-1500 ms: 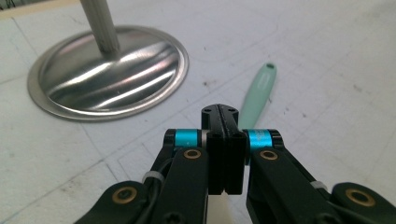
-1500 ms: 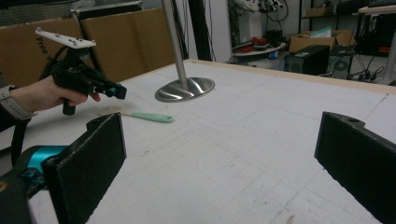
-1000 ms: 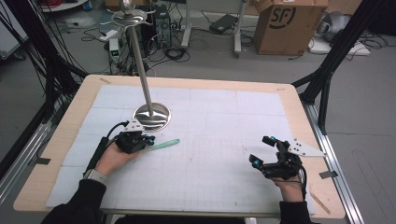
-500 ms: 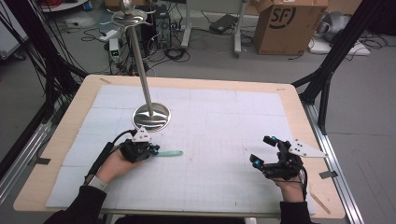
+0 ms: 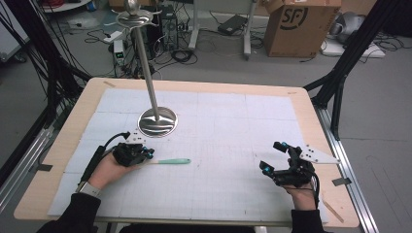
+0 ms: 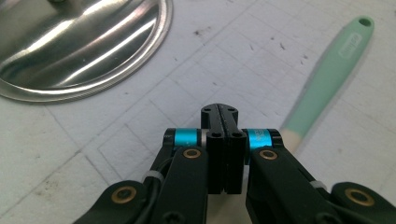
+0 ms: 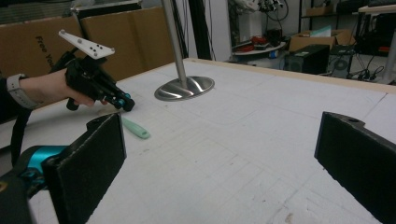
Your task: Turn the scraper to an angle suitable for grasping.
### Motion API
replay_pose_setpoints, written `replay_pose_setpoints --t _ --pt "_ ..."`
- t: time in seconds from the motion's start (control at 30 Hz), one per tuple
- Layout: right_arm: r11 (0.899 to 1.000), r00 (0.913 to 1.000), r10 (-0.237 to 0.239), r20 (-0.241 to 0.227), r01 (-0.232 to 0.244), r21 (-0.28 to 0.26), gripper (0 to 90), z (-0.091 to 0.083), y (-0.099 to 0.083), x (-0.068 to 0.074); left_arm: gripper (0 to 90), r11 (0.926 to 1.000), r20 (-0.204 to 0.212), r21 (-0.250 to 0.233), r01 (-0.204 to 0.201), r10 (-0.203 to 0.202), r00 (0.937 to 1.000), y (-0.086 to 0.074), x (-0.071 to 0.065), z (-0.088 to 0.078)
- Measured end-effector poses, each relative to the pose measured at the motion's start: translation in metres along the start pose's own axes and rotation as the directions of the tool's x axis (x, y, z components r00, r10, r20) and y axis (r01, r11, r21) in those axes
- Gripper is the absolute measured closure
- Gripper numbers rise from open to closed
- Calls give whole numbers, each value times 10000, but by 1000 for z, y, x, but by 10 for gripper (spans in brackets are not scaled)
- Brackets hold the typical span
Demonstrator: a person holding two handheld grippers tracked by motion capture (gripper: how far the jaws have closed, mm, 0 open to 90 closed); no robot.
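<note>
In the high view we see the pale wooden counter (image 5: 311, 104) covered by a white gridded mat (image 5: 223, 145). A shiny round steel stand base (image 5: 157, 122) with an upright steel pole (image 5: 145, 63) sits toward 10 o'clock of the mat's middle. Our left tongs (image 5: 145, 154) rest low at 8 o'clock, just below the base, with a mint-green plastic handle (image 5: 172, 161) lying flat on the mat and reaching toward 3 o'clock from their tip. Our right tongs (image 5: 273, 158) hover at 4 o'clock, well apart from everything else.

In the left gripper view the left tongs (image 6: 219, 112) are pressed together with nothing between the 2 jaws. The mint-green handle (image 6: 327, 74) lies just beside them toward 2 o'clock, its near end cream-coloured; the steel base (image 6: 79, 46) curves at 11 o'clock.

In the right gripper view the right tongs (image 7: 219, 154) are spread wide and hold nothing. Beyond them we see the left tongs (image 7: 125, 104) in a hand (image 7: 60, 88) at 10 o'clock, the green handle (image 7: 135, 128) on the mat just below, and the base (image 7: 184, 88) at 12 o'clock.
</note>
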State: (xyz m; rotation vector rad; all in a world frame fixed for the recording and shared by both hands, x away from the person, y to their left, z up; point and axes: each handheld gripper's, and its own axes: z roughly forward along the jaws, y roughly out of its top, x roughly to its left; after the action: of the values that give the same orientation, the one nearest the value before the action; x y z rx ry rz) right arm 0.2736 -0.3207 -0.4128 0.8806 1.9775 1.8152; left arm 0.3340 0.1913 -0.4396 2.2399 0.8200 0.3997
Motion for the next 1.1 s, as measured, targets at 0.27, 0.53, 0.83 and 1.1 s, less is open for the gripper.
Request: replay_pose_setpoints --t 0.27,0.53,0.83,1.1 --pt "10000 10000 -9 -4 9 12 10 0 0 0 899 9968 153 227 -766 763 9970 -7 -24 -12" --pt "10000 10000 53 3 -53 -43 10 -2 0 -2 898 9972 933 -715 206 -139 9955 -28 -33 -21" --pt "10000 10000 41 -45 -41 56 9 -2 -1 -2 715 9625 1237 -2317 1407 -1143 9857 -24 -22 -42" --pt "10000 10000 -24 -95 24 68 9 0 -1 -1 374 8643 2186 -4314 2587 -1781 9594 -32 -12 -72"
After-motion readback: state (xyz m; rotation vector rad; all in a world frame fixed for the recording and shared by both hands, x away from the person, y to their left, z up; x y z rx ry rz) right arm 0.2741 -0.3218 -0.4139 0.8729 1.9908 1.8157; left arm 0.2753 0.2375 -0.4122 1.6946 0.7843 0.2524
